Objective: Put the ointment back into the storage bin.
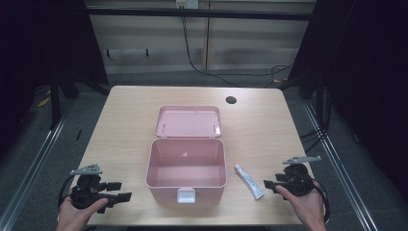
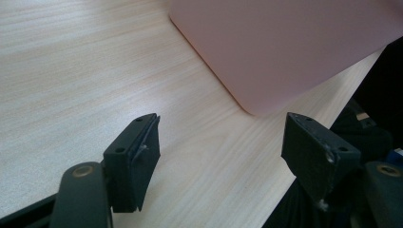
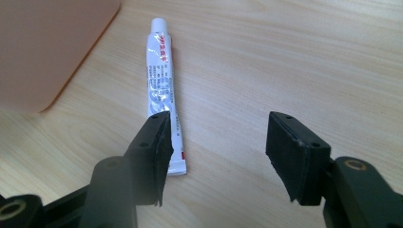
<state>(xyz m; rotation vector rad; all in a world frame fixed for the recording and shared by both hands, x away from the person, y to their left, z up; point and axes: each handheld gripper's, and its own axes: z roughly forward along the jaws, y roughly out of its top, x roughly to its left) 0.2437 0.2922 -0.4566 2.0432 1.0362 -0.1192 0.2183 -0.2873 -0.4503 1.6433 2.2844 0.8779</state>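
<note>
The small white printed plastic tube [image 1: 248, 181] lies flat beside the open pink plastic box [image 1: 186, 163], so I rest my right gripper [image 1: 270, 184] and left gripper [image 1: 120, 191] either side, jaws apart, empty.

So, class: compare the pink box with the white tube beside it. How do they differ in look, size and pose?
The pink box is large, deep and stands open with its lid folded back; the white tube is small, thin and capped. The box sits square to the table edge; the tube lies flat at a slant. The box is plain pink; the tube carries print. Both rest on the table, untouched.
</note>
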